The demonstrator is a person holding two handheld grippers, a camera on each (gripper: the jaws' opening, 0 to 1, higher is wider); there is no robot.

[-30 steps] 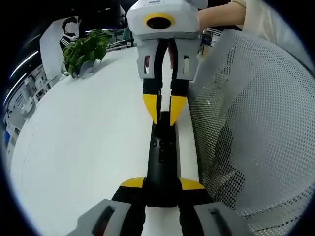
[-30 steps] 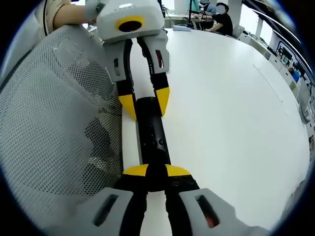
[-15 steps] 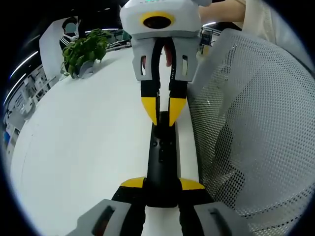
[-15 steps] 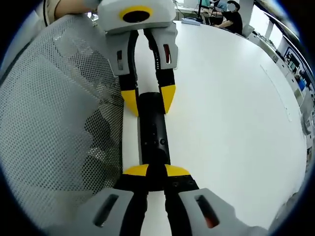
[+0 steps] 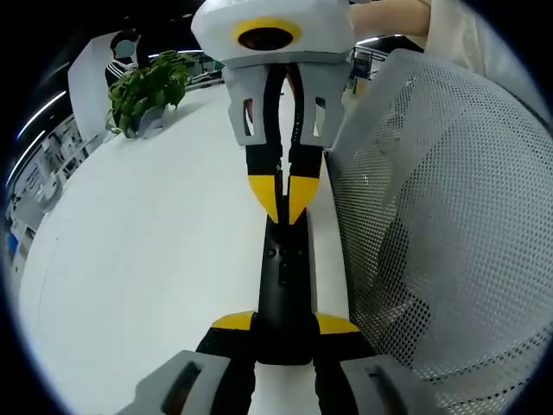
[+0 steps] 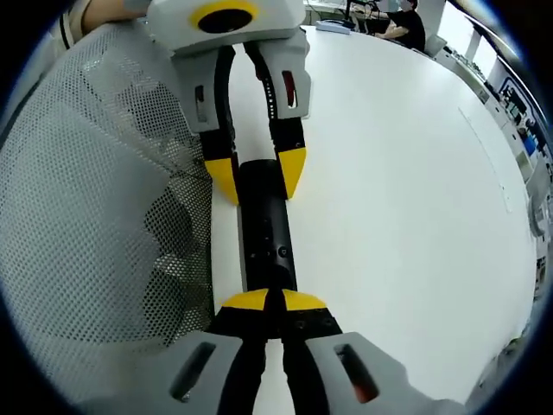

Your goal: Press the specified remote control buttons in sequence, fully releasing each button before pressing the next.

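A long black remote (image 5: 283, 277) lies along the white table's edge, its small buttons facing up. My left gripper (image 5: 283, 324) is shut on its near end, one yellow-tipped jaw on each side. In the right gripper view the same left gripper (image 6: 257, 177) clamps the far end of the remote (image 6: 266, 229). My right gripper (image 6: 272, 301) has its yellow tips shut together over the remote's near end. From the left gripper view, the right gripper (image 5: 283, 201) comes down from the top with its tips on the remote's far part.
A grey mesh chair back (image 5: 432, 216) stands right beside the remote, and it is the chair back (image 6: 95, 190) on the left in the right gripper view. A potted plant (image 5: 147, 86) sits far off on the white table (image 5: 147, 242). Open tabletop (image 6: 406, 190) spreads on the other side.
My right gripper's yellow tips have closed together, and it has shifted a little along the remote toward the left gripper. The left gripper's hold on the remote is unchanged.
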